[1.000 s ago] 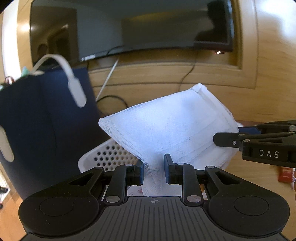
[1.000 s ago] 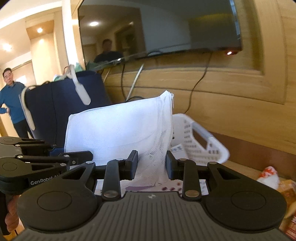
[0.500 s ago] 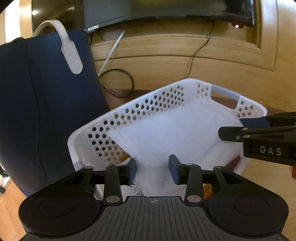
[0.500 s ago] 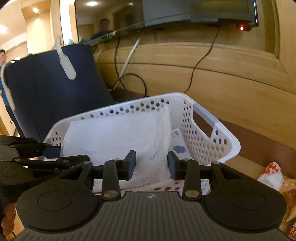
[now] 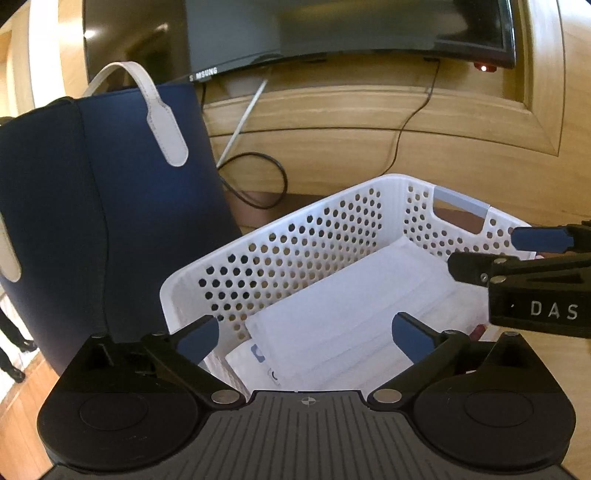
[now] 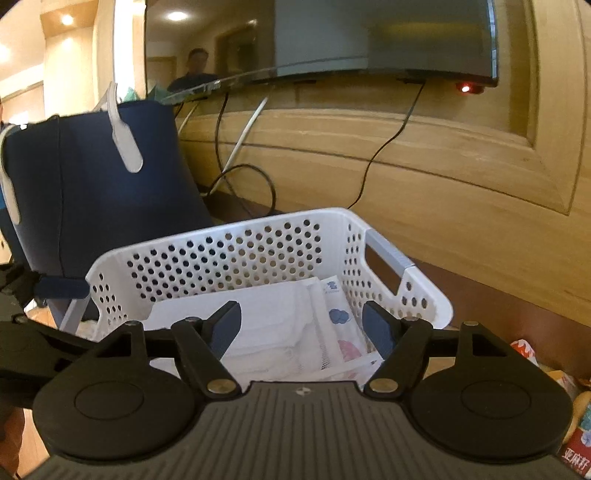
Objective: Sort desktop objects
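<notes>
A white mesh pouch [image 5: 354,317] [image 6: 273,325] lies flat inside the white perforated basket [image 5: 295,236] [image 6: 229,247], on top of printed packets [image 6: 340,325]. My left gripper [image 5: 304,338] hovers at the basket's near edge, its jaws opening wide with the pouch below them, untouched by the pads. My right gripper [image 6: 301,325] stands at the basket's near side, jaws also opening and clear of the pouch. The right gripper's fingers [image 5: 539,240] reach in over the basket's right end in the left wrist view.
A tall navy tote bag [image 5: 99,221] [image 6: 96,184] with white handles stands left of the basket. A wood-panelled wall with a television [image 5: 332,33] and cables [image 5: 255,177] rises behind. Snack packets [image 6: 565,387] lie at the right on the wooden desk.
Both grippers held the pouch up above the basket a second ago. They lowered it in, then opened and let go; it now lies flat in the basket.
</notes>
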A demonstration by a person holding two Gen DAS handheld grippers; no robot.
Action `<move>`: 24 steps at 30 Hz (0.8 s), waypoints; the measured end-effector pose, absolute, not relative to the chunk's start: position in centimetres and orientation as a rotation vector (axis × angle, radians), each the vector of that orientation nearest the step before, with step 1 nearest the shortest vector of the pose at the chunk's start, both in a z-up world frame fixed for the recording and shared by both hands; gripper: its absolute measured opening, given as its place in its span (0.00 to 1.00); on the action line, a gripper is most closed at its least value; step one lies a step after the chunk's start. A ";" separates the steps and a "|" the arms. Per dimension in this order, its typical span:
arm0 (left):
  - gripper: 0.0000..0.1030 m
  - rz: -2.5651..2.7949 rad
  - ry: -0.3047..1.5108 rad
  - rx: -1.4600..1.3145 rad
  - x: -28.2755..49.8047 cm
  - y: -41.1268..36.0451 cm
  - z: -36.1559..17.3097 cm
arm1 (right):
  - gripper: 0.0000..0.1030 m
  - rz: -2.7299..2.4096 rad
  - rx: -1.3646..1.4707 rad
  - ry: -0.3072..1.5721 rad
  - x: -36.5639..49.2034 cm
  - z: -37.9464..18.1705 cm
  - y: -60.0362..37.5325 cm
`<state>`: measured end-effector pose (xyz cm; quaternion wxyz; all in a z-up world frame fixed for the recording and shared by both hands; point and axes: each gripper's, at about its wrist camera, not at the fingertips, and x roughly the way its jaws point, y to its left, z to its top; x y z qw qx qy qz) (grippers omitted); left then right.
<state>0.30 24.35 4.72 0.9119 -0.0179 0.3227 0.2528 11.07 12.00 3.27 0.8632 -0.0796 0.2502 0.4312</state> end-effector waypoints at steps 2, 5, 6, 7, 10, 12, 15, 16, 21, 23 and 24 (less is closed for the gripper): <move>1.00 0.522 0.672 -0.040 0.1 24.1 4.8 | 0.74 0.902 -0.164 0.522 10.8 3.5 11.7; 1.00 0.531 0.667 -0.040 -0.3 23.8 5.0 | 0.74 0.887 -0.167 0.504 10.2 3.9 11.3; 1.00 0.531 0.666 -0.043 -0.4 23.6 5.0 | 0.74 0.881 -0.163 0.502 10.0 4.0 11.2; 1.00 0.531 0.665 -0.046 -0.5 23.5 5.1 | 0.75 0.877 -0.156 0.500 9.9 4.1 11.0; 1.00 0.532 0.656 -0.049 -0.9 23.2 5.4 | 0.75 0.860 -0.145 0.494 9.4 4.5 10.4; 1.00 0.533 0.652 -0.047 -1.1 23.0 5.7 | 0.75 0.857 -0.137 0.490 9.1 4.8 10.1; 1.00 0.529 0.644 -0.041 -1.4 22.5 6.1 | 0.75 0.849 -0.127 0.482 8.7 5.1 9.6; 1.00 0.533 0.640 -0.039 -1.5 22.4 6.2 | 0.75 0.846 -0.127 0.476 8.6 5.3 9.4; 1.00 0.532 0.631 -0.040 -1.9 22.0 6.8 | 0.75 0.838 -0.134 0.457 7.8 5.8 8.9; 1.00 0.532 0.622 -0.045 -2.2 22.0 7.1 | 0.75 0.835 -0.132 0.457 7.5 6.0 8.6; 1.00 0.534 0.618 -0.045 -2.3 21.9 7.2 | 0.75 0.833 -0.131 0.453 7.4 6.1 8.5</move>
